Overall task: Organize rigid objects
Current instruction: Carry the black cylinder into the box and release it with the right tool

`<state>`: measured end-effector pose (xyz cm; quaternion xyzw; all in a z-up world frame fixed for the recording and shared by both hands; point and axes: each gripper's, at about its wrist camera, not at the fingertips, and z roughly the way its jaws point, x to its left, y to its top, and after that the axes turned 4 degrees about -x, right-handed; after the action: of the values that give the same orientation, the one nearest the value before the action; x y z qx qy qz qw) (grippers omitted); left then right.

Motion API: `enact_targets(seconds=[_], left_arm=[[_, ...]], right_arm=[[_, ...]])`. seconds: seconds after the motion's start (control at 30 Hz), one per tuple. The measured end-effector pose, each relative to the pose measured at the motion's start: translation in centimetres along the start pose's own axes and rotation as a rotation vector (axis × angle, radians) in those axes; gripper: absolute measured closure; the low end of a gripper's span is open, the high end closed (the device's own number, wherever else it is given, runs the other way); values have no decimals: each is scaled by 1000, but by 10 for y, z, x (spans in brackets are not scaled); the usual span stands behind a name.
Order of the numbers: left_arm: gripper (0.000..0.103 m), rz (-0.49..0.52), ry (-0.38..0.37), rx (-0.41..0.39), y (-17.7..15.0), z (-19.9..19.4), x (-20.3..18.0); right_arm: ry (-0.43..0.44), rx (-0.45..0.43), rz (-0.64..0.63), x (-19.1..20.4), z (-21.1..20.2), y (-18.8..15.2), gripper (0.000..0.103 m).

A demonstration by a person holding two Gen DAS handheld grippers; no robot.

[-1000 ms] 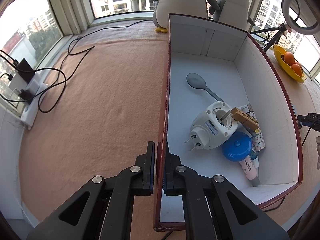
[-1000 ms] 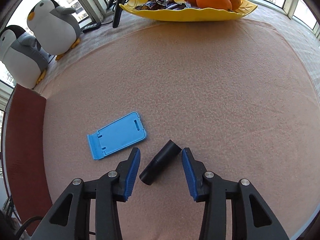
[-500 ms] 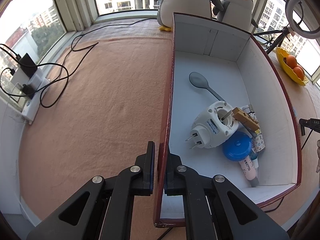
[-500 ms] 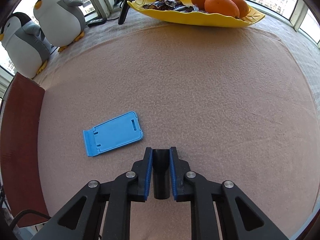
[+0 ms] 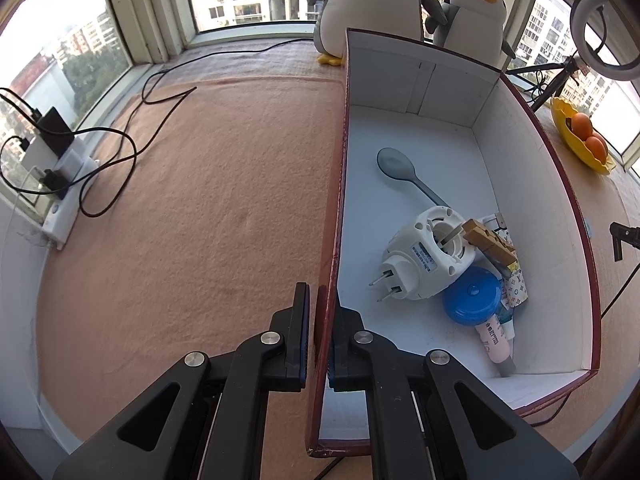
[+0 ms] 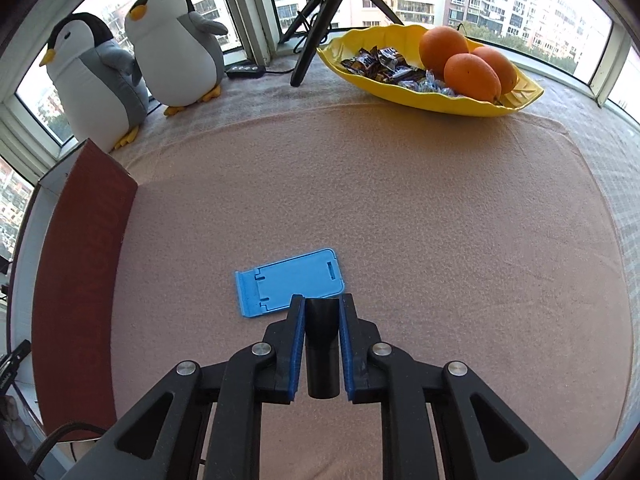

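- The right hand-held gripper (image 6: pixel 320 344) is seen nearest in its own view, its blue pads pressed against both sides of a short black plastic cylinder (image 6: pixel 322 350), which is held with its long axis along the fingers and appears lifted clear of the bench.
- That grip across the narrow width is judged to keep the smooth tube from rolling or slipping while it is carried.
- The right gripper is pitched steeply downward over the salmon-pink felt-covered bench (image 6: pixel 440 240).
- Just beyond its fingertips a flat blue plastic phone stand (image 6: pixel 290 282) is left lying on the felt, presumably the next piece to be stowed.
- The left hand-held gripper (image 5: pixel 318 330) is closed narrowly on the near left wall of the dark-red cardboard box with a white interior (image 5: pixel 560 184), one finger outside and one inside; the box is judged to be steadied this way for a one-handed drop.
- It, too, is angled steeply downward.
- Inside the box, a white plug-in vaporiser (image 5: pixel 424 260), a blue round lid (image 5: pixel 472 298), a wooden clothes peg (image 5: pixel 490 242) and a grey plastic spoon (image 5: pixel 400 168) are already collected.
- Farthest off, a yellow leaf-shaped dish of oranges (image 6: pixel 432 96) is set near the windows.
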<state>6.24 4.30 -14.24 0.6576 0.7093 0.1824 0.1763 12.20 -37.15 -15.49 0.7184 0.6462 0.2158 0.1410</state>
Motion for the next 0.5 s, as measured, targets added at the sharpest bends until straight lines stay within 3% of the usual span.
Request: enact_targets(seconds=[0.5], left_arm=[[97,5,-31,-17,1,0,2]], right_arm=[[178,-164,-300,150,-85,0,88]])
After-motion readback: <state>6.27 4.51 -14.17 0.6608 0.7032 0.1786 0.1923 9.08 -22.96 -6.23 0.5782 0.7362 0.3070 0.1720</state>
